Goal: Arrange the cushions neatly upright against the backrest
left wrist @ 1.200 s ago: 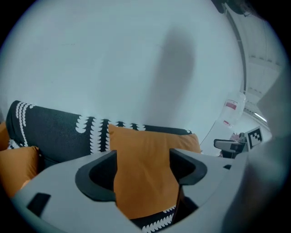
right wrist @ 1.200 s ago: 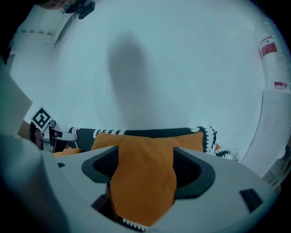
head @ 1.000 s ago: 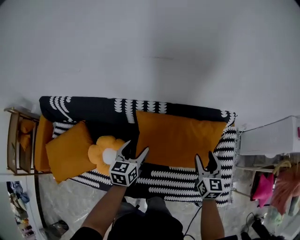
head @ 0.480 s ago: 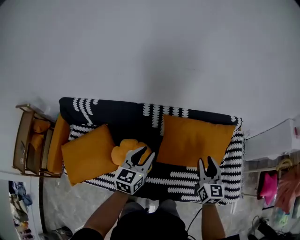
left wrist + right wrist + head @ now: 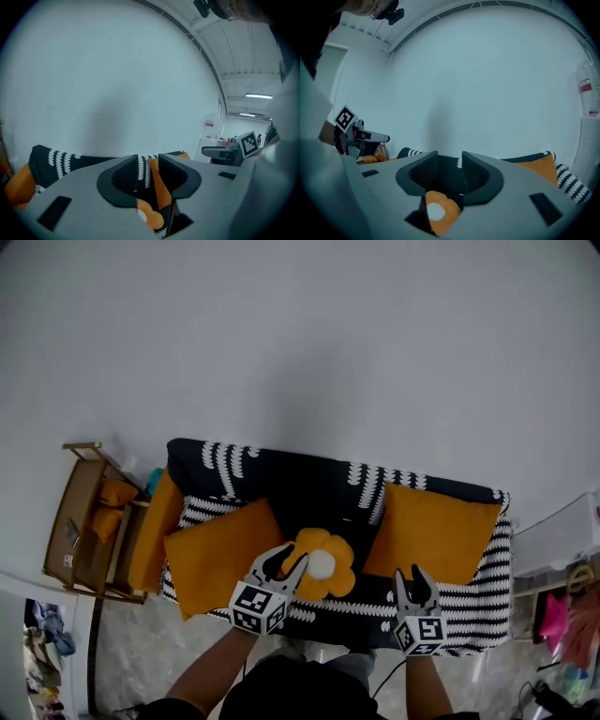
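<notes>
One bottle (image 5: 587,89) near the sofa (image 5: 309,488) wears a red label (print unreadable).

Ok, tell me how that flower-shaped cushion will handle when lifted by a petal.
The flower cushion looks plump and stuffed, so it is probably light and soft; pinched by one petal it would likely droop. Its rounded outline gives no flat edge, so against the sofa backrest it may slump or roll.

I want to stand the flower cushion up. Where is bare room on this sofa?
Bare: the backrest between the left orange cushion and the right orange cushion, behind the flower cushion. The seat is free front right, crowded left.
</notes>
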